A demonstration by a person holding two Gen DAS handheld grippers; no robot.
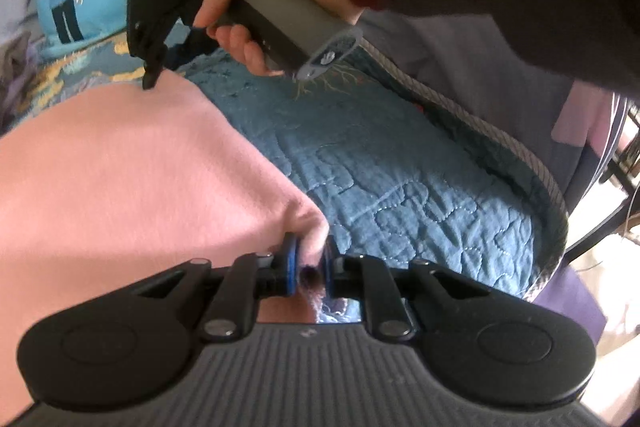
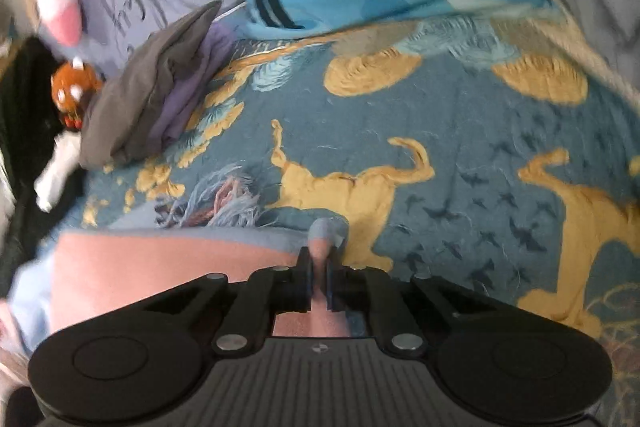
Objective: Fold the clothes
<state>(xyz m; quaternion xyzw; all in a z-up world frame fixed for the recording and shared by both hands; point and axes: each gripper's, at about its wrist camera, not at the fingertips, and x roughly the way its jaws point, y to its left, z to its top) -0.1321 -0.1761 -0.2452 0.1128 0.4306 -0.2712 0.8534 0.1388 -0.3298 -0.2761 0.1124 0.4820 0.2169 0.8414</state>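
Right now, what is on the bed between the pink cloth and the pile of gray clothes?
Nothing but bare bedspread lies between the pink cloth and the gray clothes, in the right wrist view.

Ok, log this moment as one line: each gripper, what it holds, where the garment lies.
left gripper: shut on pink garment corner | right gripper: shut on pink garment edge | garment: flat on blue bedspread | fold: not yet made

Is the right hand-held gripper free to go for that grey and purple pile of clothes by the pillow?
Probably not yet. The right hand-held gripper is shut on a corner of the pink garment. The bedspread between it and the pile of clothes looks unobstructed, but it would have to let go first.
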